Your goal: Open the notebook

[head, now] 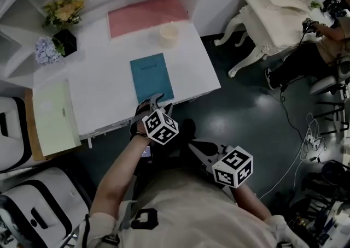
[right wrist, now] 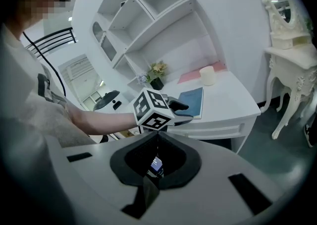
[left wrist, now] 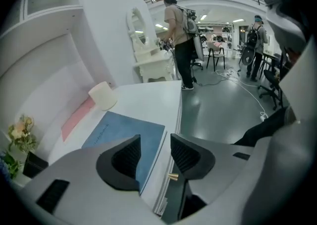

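A closed teal-blue notebook [head: 151, 76] lies flat on the white table [head: 104, 88], near its front edge. My left gripper [head: 158, 104] is at the notebook's near edge with its marker cube towards me. In the left gripper view the left gripper [left wrist: 154, 143] stands open, and the notebook's [left wrist: 124, 135] near right corner shows in the gap beyond the jaws, with nothing pressed. My right gripper [head: 199, 147] hangs below the table's front, off the table. In the right gripper view the right gripper [right wrist: 157, 137] is shut and empty, pointing at the left gripper's cube [right wrist: 153, 110] and the notebook [right wrist: 194, 101].
A cream cup [head: 168, 35] and a pink mat [head: 147, 15] sit behind the notebook. Flowers [head: 63, 12] stand at the back left, a pale green box [head: 53, 117] at the left. An ornate white dressing table [head: 273, 6] and a seated person [head: 320, 50] are to the right.
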Tool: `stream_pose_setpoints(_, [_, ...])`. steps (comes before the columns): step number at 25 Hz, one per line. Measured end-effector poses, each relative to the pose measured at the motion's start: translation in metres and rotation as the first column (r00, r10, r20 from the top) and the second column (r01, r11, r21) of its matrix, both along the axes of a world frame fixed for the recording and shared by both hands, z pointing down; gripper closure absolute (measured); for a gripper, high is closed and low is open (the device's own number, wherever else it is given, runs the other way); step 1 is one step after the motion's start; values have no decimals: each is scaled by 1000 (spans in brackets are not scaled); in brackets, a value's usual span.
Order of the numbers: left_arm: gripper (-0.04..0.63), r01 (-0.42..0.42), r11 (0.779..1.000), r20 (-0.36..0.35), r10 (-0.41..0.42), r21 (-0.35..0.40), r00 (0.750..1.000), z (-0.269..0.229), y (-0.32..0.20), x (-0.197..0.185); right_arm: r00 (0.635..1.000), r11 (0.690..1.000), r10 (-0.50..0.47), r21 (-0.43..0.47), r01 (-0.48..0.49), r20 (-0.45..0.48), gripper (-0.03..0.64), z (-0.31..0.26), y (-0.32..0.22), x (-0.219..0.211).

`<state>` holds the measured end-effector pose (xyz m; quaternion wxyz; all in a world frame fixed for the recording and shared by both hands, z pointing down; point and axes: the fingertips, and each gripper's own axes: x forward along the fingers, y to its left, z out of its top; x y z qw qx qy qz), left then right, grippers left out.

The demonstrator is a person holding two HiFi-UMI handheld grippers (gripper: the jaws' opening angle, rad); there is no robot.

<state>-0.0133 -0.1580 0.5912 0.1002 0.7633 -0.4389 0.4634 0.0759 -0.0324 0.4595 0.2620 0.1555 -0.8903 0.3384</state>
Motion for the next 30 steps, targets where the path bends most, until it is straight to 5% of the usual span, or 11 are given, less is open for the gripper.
stream_pose_setpoints(11, [411, -99, 995, 221, 95, 9, 971, 26, -11, -8, 997, 995, 64, -81, -60, 40, 594, 18, -14, 17])
stream_pose_setpoints(30, [413, -111, 994, 226, 113, -24, 968, 27, -12, -7, 994, 990, 93, -115, -86, 59, 594, 22, -11, 23])
